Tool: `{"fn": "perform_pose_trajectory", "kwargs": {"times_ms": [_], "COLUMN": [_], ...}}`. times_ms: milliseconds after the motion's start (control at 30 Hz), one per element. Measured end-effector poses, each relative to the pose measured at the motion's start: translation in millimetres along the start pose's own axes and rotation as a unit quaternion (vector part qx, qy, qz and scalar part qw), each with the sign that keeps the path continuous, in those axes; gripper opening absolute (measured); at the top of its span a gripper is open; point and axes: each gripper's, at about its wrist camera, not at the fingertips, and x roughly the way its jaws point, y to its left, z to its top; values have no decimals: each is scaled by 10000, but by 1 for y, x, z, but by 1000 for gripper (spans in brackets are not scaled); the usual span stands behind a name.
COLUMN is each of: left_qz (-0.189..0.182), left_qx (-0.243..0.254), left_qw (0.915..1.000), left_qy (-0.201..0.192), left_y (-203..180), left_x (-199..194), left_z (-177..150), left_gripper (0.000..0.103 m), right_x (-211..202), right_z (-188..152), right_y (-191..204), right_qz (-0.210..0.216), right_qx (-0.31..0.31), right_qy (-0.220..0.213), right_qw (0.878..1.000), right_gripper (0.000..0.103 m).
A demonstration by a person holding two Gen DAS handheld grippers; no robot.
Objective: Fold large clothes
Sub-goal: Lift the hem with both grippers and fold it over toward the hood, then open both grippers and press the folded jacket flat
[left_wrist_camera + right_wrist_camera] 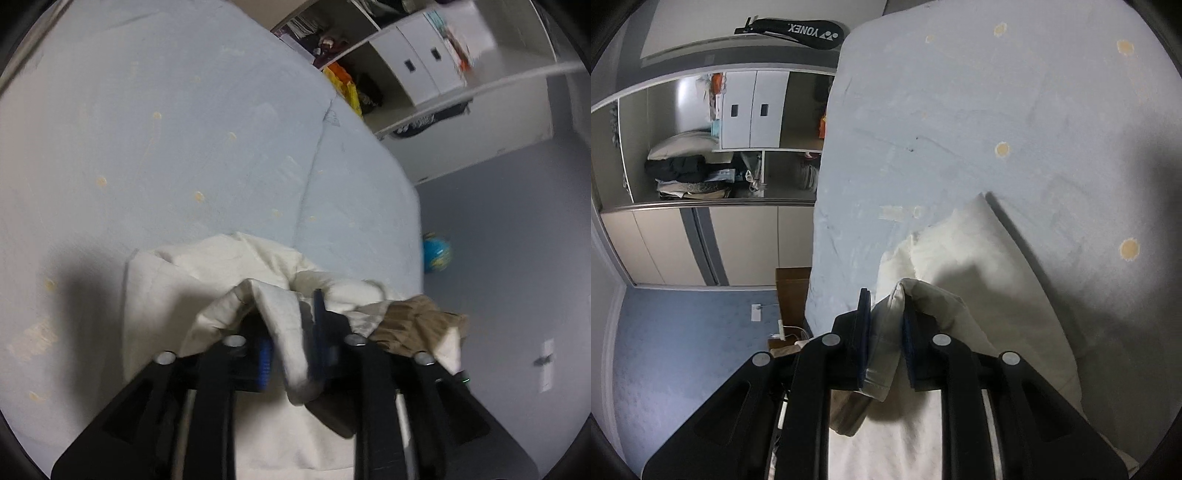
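Observation:
A cream-white garment (221, 273) lies bunched on the pale blue bed (166, 129). My left gripper (290, 332) is shut on a raised fold of this cream garment, which drapes between its blue pads. A tan-brown piece of cloth (417, 321) lies just right of it. In the right wrist view the same cream garment (979, 251) lies on the bed (997, 92). My right gripper (886, 321) is shut on a folded edge of it, with cloth hanging below the jaws.
An open wardrobe with shelves, white drawers (421, 62) and stacked clothes (687, 173) stands beyond the bed. A small globe (436, 253) sits on the blue floor beside the bed edge. A racket bag (798, 33) lies on top of the wardrobe.

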Motion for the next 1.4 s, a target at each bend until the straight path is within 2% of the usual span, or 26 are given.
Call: {"fn": "perform_pose_trajectory", "kwargs": {"times_ms": [33, 67, 133, 200, 333, 433, 500, 533, 600, 667, 767, 800, 933, 1100, 1300, 1400], "left_qz": [-210, -487, -609, -663, -267, 280, 633, 836, 1021, 1214, 1477, 1564, 1879, 2278, 2441, 2517], "left_qx": [-62, -116, -70, 153, 950, 1791, 2259, 2577, 2922, 3199, 3456, 3505, 3603, 3589, 3447, 3466], "left_qw": [9997, 9983, 9956, 9943, 9914, 9800, 9690, 9598, 9488, 9380, 9249, 9215, 9118, 9043, 9064, 9035], "left_qy": [-90, -313, -710, -820, -862, -820, -780, -739, -624, -562, -580, -594, -592, -390, 16, 147], "left_y": [0, -1, -6, -18, -58, -97, -117, -129, -144, -150, -162, -164, -167, -153, -133, -121], "left_x": [-5, -17, -40, -60, -75, -67, -51, -40, -21, -3, 20, 28, 61, 98, 117, 127], "left_z": [0, 0, 0, -1, -17, -45, -63, -76, -93, -110, -128, -132, -139, -131, -126, -128], "left_gripper": [69, 84, 90, 90, 90, 90, 90, 88, 84, 80, 78, 78, 78, 79, 76, 76], "right_x": [-2, -4, -10, -23, -46, -49, -44, -40, -22, -2, 22, 31, 62, 97, 123, 138], "right_z": [0, 1, 2, 2, 0, -19, -39, -49, -84, -119, -167, -180, -207, -203, -194, -192], "right_y": [1, 3, 10, 20, 46, 82, 106, 115, 141, 158, 169, 172, 170, 152, 129, 122], "right_qz": [50, 104, 175, 109, 52, -182, -386, -476, -835, -1298, -1812, -1886, -2131, -2532, -2817, -2940], "right_qx": [21, 27, -31, -227, -621, -1441, -2115, -2396, -3273, -4069, -4986, -5167, -5479, -5393, -5395, -5423], "right_qy": [31, 99, 174, -5, -375, -348, -219, -169, 79, 272, 279, 283, 217, 248, 458, 554], "right_qw": [10000, 9999, 9997, 9997, 9974, 9888, 9764, 9696, 9412, 9038, 8472, 8346, 8086, 8028, 7921, 7851], "right_gripper": [25, 28, 49, 59, 61, 61, 61, 61, 61, 61, 61, 61, 61, 61, 63, 63]}}
